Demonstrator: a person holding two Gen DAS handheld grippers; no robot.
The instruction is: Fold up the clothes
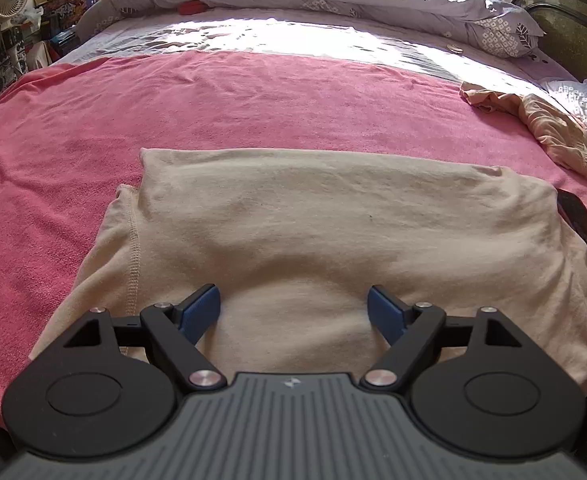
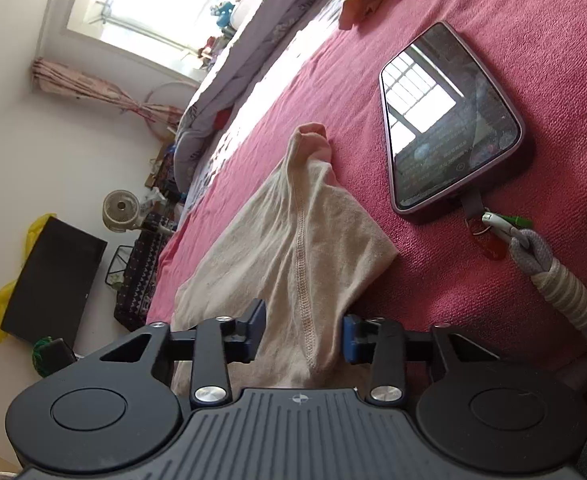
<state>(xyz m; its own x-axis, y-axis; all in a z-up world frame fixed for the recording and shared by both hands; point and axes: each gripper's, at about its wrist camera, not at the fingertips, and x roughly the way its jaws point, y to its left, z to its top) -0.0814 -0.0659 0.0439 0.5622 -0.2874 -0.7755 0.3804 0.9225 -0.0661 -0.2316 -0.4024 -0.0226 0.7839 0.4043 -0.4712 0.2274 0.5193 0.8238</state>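
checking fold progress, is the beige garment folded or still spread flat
Partly folded. The beige garment lies doubled on the pink blanket, one layer's edge over a seamed layer beneath; it is not yet a compact bundle.

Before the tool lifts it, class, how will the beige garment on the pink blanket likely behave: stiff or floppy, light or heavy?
The beige garment probably flops: it lies in soft wrinkles and drapes. It looks thin, so likely light. The right tool stands open astride its seamed fold, so ungripped layers may sag or unfold.

Left claw (image 1: 293, 312), right claw (image 2: 303, 338) — black, blue pads, silver screws, ribbed grey base
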